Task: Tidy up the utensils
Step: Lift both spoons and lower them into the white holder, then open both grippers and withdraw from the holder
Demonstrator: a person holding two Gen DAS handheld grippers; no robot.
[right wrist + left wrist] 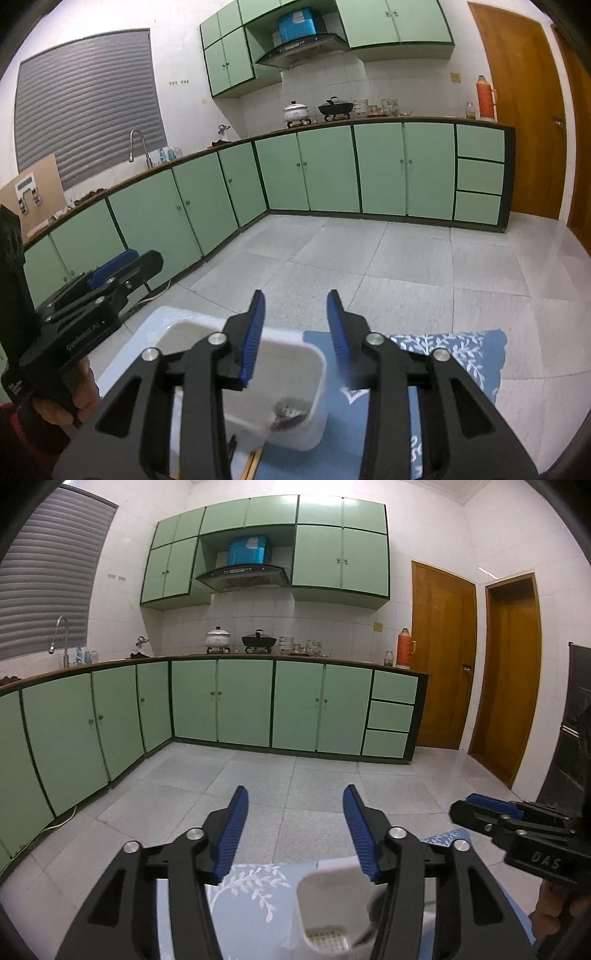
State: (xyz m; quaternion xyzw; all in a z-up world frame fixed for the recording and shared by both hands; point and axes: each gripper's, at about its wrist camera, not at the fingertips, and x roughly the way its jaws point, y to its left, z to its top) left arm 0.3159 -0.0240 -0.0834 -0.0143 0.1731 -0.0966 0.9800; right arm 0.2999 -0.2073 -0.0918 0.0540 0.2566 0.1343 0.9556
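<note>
A white plastic utensil holder (295, 373) stands on a blue leaf-patterned cloth (461, 354), just below my two grippers. A metal utensil (290, 413) lies inside it, and wooden chopstick tips (251, 463) show at its near side. In the left wrist view the holder (332, 904) sits under the right finger, its slotted bottom visible. My left gripper (295, 830) is open and empty above the cloth (251, 890). My right gripper (295, 332) is open and empty over the holder. Each gripper also shows in the other's view: the right one (491, 812) and the left one (110, 273).
A white tray (162, 325) lies under the holder at the left. Beyond the table edge is a tiled floor (369, 258). Green cabinets (240, 701) line the far walls, with pots (258, 640) on the counter. Wooden doors (443, 657) stand at the right.
</note>
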